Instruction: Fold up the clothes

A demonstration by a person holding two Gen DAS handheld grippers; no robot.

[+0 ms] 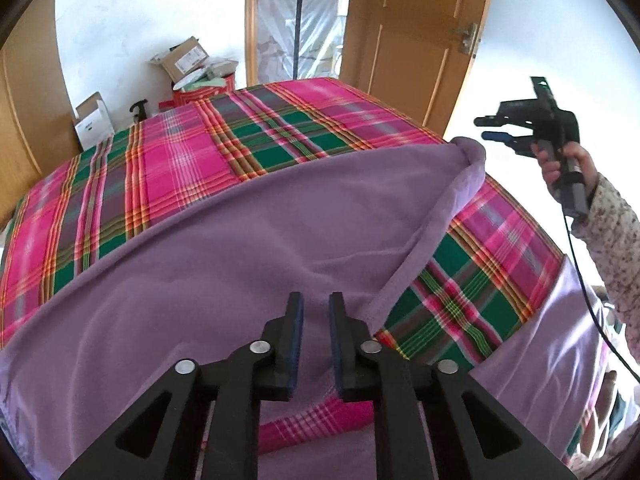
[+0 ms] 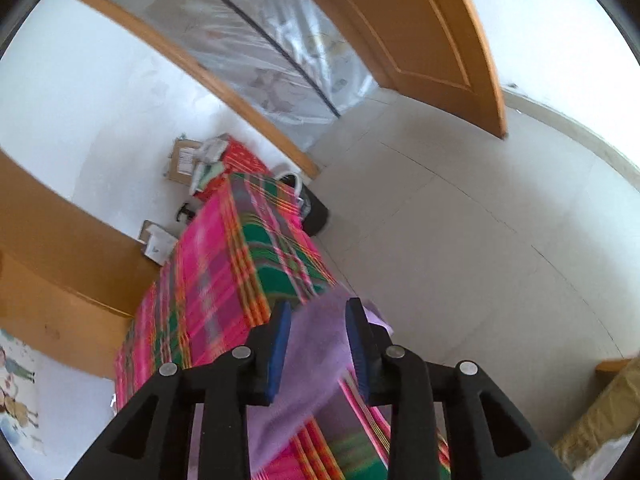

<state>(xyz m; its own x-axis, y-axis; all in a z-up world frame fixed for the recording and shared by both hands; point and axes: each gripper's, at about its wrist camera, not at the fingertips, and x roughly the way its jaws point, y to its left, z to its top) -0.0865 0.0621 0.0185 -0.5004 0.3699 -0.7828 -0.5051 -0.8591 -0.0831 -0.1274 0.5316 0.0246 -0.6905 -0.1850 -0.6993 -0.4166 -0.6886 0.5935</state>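
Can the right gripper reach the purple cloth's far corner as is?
Probably yes: the right gripper hangs open in the air beside the purple cloth corner, with nothing between them.

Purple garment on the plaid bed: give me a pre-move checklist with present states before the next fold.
1. Left gripper open above the purple garment: ok.
2. Cloth pinched by the left gripper: not ok, the fingers stand apart.
3. Right gripper clear of the cloth: ok, raised beside the bed, nothing between its fingers.
4. Garment flat on the plaid cover: not ok, the right edge is rolled and the middle creased.
5. Near hem position: cannot tell, hidden behind the left gripper.
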